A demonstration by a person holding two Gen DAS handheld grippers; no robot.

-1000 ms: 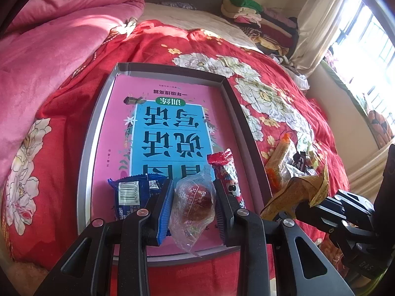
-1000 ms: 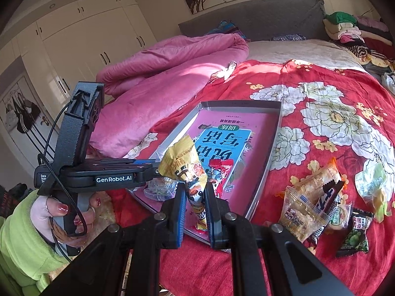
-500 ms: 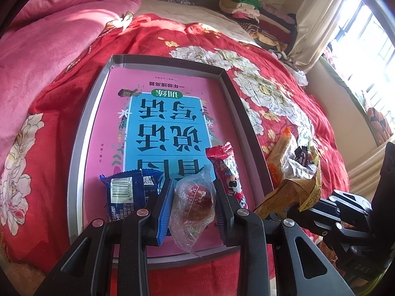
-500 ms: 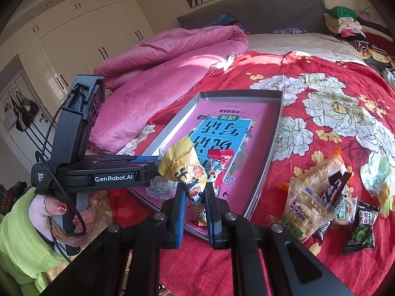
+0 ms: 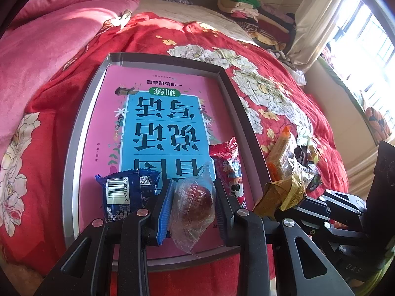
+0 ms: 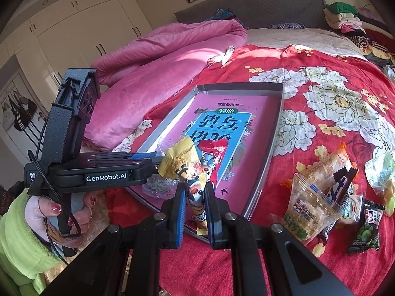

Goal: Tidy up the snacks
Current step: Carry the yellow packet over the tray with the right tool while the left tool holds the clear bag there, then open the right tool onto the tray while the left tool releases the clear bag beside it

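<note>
The bed with its red flowered cover carried a grey tray, and a pink book with a blue panel lay flat inside this tray. On the near part of the tray lay a blue biscuit packet to the left and a red snack stick to the right, whose long axis ran away from the camera.

The left hand-held gripper was closed on a clear-wrapped brown snack, held just over the near edge of the tray, between those two packets. I judge that the free place for it was directly below and a little forward.

The right hand-held gripper was closed on a yellow snack packet, which stood upright with its long axis going up from the jaws. It was at the near right corner of the tray, and the tray lay forward and to the left of it.

The loose pile of snacks rested on the cover to the right, outside the tray, nearer to the right hand-held gripper.
</note>
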